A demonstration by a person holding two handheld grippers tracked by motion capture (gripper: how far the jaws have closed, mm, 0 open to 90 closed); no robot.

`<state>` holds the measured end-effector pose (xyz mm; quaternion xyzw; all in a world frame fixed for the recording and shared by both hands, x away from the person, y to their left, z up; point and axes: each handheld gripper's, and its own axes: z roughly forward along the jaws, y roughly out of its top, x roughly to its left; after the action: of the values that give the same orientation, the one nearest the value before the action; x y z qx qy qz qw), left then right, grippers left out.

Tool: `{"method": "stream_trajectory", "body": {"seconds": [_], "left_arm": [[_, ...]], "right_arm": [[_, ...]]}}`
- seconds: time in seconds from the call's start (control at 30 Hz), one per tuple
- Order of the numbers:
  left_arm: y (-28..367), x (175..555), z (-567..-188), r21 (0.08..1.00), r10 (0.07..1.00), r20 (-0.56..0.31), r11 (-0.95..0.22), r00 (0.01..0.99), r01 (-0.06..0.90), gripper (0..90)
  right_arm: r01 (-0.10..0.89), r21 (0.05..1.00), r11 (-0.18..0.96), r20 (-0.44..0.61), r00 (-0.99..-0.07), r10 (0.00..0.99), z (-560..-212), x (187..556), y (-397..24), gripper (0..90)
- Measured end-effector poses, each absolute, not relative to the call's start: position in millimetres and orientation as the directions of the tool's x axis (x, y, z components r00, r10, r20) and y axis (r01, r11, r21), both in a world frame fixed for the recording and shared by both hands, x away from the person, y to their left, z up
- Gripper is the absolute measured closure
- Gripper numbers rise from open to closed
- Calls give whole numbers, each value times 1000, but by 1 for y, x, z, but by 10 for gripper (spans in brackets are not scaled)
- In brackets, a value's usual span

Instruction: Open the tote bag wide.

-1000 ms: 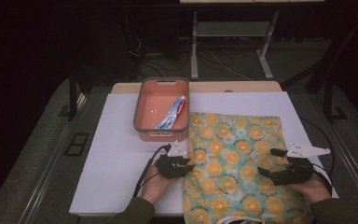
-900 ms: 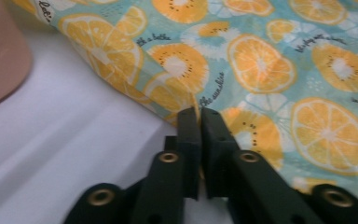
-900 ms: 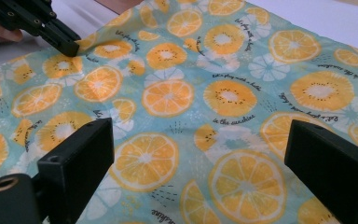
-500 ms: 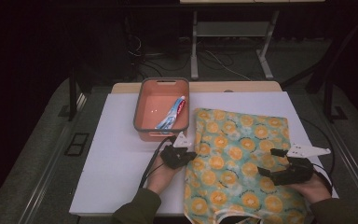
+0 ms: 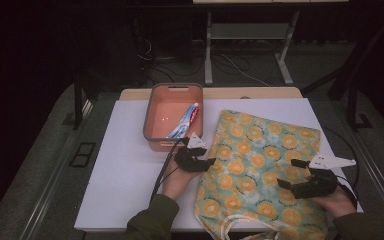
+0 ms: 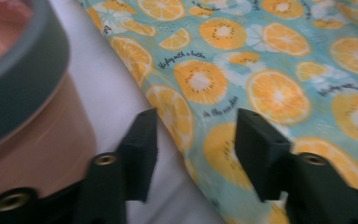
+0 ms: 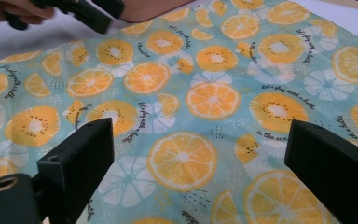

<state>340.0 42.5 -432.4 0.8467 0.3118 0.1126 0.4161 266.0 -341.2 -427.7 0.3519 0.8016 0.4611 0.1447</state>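
A cloth bag [image 5: 260, 160] printed with orange slices lies flat on the white board [image 5: 125, 170]. My left gripper [image 5: 207, 159] sits at the bag's left edge, just in front of the pink bin [image 5: 150, 115]. Its jaws have just been opening. In the left gripper view they [image 6: 196, 126] stand apart with the bag's edge [image 6: 270, 84] lying under them, not pinched. My right gripper [image 5: 290, 173] hovers over the bag's right part. Its jaws [image 7: 200, 140] are wide open above the print [image 7: 214, 93], with nothing between them.
The pink bin holds a toothpaste tube [image 5: 184, 125], and its wall [image 6: 18, 93] rises close on the left in the left gripper view. The bag's handles [image 5: 235, 230] hang at the board's near edge. The left gripper [image 7: 74, 11] shows far off in the right gripper view.
My left gripper moved away from the person toward the bin, dragging the bag's left edge rightward so the bag now lies skewed. Its jaws then let go. The right gripper stayed put.
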Motion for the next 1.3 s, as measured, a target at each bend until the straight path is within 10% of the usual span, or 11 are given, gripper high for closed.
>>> {"method": "stream_trajectory", "body": {"seconds": [0.67,1.3], "left_arm": [[69,280,-448,709,548,-231,-471,804,525,298],[52,274,-447,695,471,-116,-591,875,410,891]], "right_arm": [[433,838,333,87,-707,702,-429,266,-340,79],[433,837,335,86,-709,700,-429,266,-340,79]]}}
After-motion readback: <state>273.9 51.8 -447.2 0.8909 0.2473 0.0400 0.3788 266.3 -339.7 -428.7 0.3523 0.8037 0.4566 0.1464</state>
